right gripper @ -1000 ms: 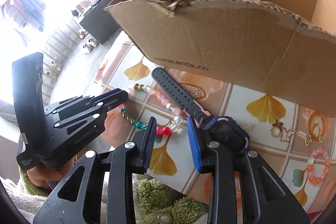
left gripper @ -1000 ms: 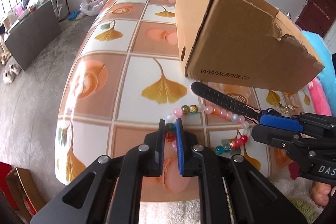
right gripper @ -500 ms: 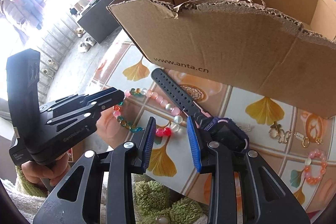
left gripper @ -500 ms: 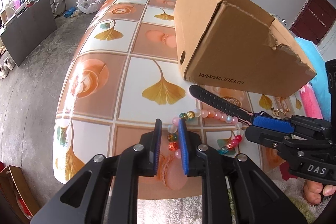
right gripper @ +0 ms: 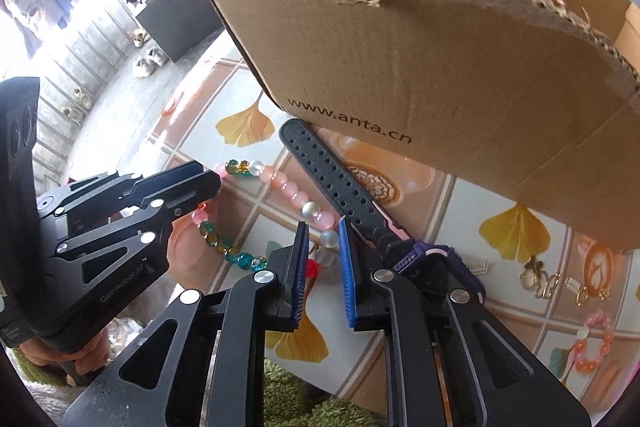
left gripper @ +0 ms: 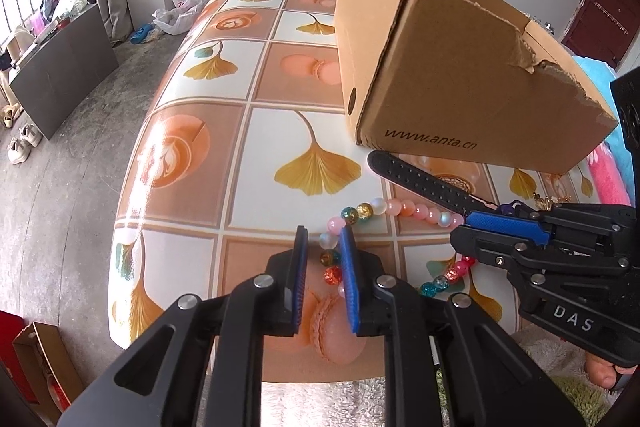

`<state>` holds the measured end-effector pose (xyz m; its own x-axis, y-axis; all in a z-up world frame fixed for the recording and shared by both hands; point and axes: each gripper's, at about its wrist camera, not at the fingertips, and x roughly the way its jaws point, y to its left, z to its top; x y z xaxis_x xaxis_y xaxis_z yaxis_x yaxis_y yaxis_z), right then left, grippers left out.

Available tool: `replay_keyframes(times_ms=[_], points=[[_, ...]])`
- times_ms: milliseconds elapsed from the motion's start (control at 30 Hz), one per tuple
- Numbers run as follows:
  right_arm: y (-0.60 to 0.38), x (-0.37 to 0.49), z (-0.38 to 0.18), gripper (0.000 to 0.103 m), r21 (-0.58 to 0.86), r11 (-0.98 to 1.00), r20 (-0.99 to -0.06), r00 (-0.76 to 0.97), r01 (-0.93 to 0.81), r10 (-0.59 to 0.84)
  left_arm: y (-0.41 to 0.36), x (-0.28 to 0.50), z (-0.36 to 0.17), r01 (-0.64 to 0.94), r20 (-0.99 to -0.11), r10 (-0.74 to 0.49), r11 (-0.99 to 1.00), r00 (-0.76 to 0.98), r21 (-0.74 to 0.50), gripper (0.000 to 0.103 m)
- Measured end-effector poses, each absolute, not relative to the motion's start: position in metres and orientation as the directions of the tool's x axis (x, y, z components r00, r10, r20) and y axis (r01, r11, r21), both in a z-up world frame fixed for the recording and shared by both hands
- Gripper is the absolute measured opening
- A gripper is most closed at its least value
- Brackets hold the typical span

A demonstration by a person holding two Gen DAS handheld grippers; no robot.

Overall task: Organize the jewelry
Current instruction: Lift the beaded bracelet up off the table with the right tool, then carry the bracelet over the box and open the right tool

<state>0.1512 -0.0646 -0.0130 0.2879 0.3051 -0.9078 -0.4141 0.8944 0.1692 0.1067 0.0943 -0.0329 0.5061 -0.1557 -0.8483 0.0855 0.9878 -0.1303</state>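
A bracelet of pink, white, green and red beads (left gripper: 400,206) lies in a loop on the tiled table (left gripper: 200,155). My left gripper (left gripper: 323,243) straddles its near-left part. Its jaws stand a little apart, the beads loose between them and nearer the right pad. My right gripper (right gripper: 323,239) is closing over the loop's other side (right gripper: 280,183). White and red beads sit between its pads, with a thin gap on the left. A black perforated watch strap (right gripper: 332,179) with a purple body (right gripper: 436,263) lies just right of it. Each gripper shows in the other view (left gripper: 464,223) (right gripper: 212,183).
An open cardboard box (left gripper: 460,75) with a torn rim (right gripper: 400,67) stands just behind the strap. Gold earrings (right gripper: 548,281) and a small pink-and-orange bracelet (right gripper: 596,339) lie at the right. The table's near edge runs under both grippers, with fuzzy fabric below.
The left jaws eased apart from the bead they pinched. The right gripper dropped closer to the table and its jaws narrowed around the beads.
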Motion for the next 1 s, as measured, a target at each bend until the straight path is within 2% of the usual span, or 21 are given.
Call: replay_keyframes(times_ms=[33, 133, 400, 600, 800, 933, 1000], points=[[-0.063, 0.151, -0.013, 0.008, 0.153, 0.895, -0.908, 0.297, -0.42, 0.295, 0.094, 0.106, -0.033, 0.087, -0.848, -0.151, 0.988, 0.509, -0.124, 0.016], [-0.063, 0.15, -0.013, 0.007, 0.154, 0.893, -0.904, 0.304, -0.423, 0.3, 0.092, 0.104, -0.032, 0.094, -0.845, -0.127, 0.991, 0.519, -0.092, 0.01], [-0.066, 0.142, 0.003, 0.007, 0.171, 0.884, -0.881, 0.335, -0.435, 0.335, 0.095, 0.091, -0.006, 0.114, -0.807, -0.14, 0.989, 0.573, -0.09, 0.009], [-0.071, 0.136, 0.04, 0.007, 0.179, 0.859, -0.838, 0.383, -0.48, 0.388, 0.101, 0.082, 0.045, 0.152, -0.743, -0.182, 0.982, 0.644, -0.109, 0.009], [-0.09, 0.145, 0.11, 0.007, 0.141, 0.838, -0.738, 0.508, -0.527, 0.444, 0.099, 0.089, 0.122, 0.247, -0.608, -0.25, 0.965, 0.753, -0.091, 0.009], [-0.102, 0.174, 0.138, 0.007, 0.046, 0.848, -0.694, 0.593, -0.529, 0.408, 0.079, 0.124, 0.153, 0.317, -0.544, -0.287, 0.948, 0.789, -0.041, 0.009], [-0.111, 0.199, 0.139, 0.007, 0.032, 0.854, -0.705, 0.594, -0.52, 0.388, 0.066, 0.152, 0.154, 0.344, -0.556, -0.298, 0.939, 0.776, -0.023, 0.009]])
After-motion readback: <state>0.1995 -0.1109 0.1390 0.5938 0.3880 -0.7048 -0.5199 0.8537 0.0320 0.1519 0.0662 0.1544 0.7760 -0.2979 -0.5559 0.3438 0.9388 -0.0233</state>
